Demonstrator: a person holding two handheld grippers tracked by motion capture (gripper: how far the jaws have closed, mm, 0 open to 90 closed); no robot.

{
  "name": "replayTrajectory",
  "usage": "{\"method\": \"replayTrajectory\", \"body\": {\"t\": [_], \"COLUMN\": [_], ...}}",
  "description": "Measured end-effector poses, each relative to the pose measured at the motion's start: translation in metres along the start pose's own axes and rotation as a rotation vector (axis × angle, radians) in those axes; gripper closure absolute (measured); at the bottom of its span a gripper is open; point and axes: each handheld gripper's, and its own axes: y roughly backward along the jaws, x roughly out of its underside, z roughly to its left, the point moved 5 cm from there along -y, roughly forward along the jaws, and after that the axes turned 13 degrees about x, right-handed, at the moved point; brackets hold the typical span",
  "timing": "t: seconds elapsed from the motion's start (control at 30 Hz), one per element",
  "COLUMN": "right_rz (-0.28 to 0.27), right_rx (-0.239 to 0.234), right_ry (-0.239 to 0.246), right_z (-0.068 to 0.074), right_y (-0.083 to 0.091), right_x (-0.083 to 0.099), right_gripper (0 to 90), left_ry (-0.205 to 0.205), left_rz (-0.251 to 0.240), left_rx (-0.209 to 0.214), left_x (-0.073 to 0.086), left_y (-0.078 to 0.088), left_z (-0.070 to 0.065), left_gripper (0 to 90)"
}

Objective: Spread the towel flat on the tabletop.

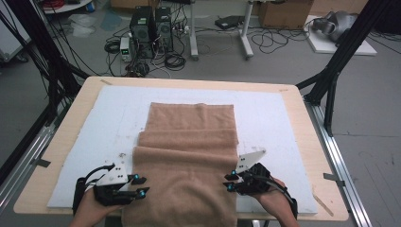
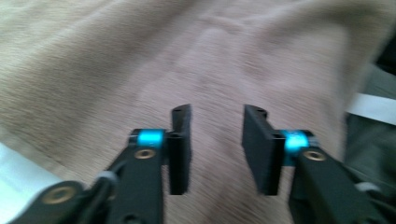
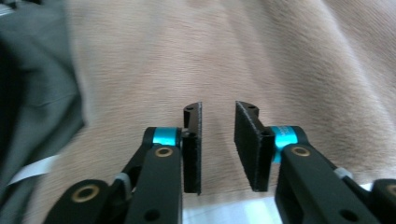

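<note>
Jaws of both grippers stand apart, nothing between them: the left gripper (image 1: 138,185) at the towel's (image 1: 189,156) near left edge, the right gripper (image 1: 231,182) at its near right edge. The tan towel lies folded on a white mat (image 1: 269,113) covering the table (image 1: 302,127), its near end hanging over the edge. Computers (image 1: 151,30) and cables (image 1: 175,59) sit on the floor beyond.

The towel (image 1: 187,156) is seen to be a soft, matt tan cloth with a short fuzzy nap. It is laid on a white mat (image 1: 269,113) of matt, slightly scuffed foam-like sheet, which is borne by a table (image 1: 309,137) of pale, smooth wood. The left gripper (image 2: 217,140) and right gripper (image 3: 218,140) are made of matt black plastic, with glossy blue rings and brass-coloured metal fittings.
</note>
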Motion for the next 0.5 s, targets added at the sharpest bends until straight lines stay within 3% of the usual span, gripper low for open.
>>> {"method": "replayTrajectory", "body": {"t": [0.17, 0.2, 0.3, 0.37, 0.43, 0.5], "right_rz": [0.037, 0.042, 0.017, 0.019, 0.028, 0.015], "right_rx": [-0.026, -0.033, -0.041, -0.04, -0.109, -0.141], "right_ry": [-0.013, -0.019, -0.021, -0.01, 0.015, 0.047], "right_z": [-0.006, -0.006, -0.004, 0.0, 0.008, 0.023], "right_y": [-0.026, -0.03, -0.031, -0.029, -0.026, -0.016], "right_x": [0.003, 0.004, 0.005, 0.005, 0.006, 0.006], "right_gripper": [70.4, 72.1, 82.9, 86.5, 87.3, 86.9], "left_ry": [0.026, 0.007, 0.002, -0.009, -0.022, -0.036], "left_rz": [0.086, 0.08, 0.059, 0.062, 0.059, 0.032], "left_rx": [0.007, 0.003, 0.019, 0.026, 0.053, 0.083], "left_x": [0.009, 0.011, 0.014, 0.015, 0.017, 0.018], "left_y": [-0.02, -0.022, -0.021, -0.018, -0.013, -0.003], "left_z": [0.014, 0.013, 0.01, 0.005, -0.007, -0.023], "left_gripper": [62.5, 68.2, 84.3, 85.9, 86.3, 86.1]}}
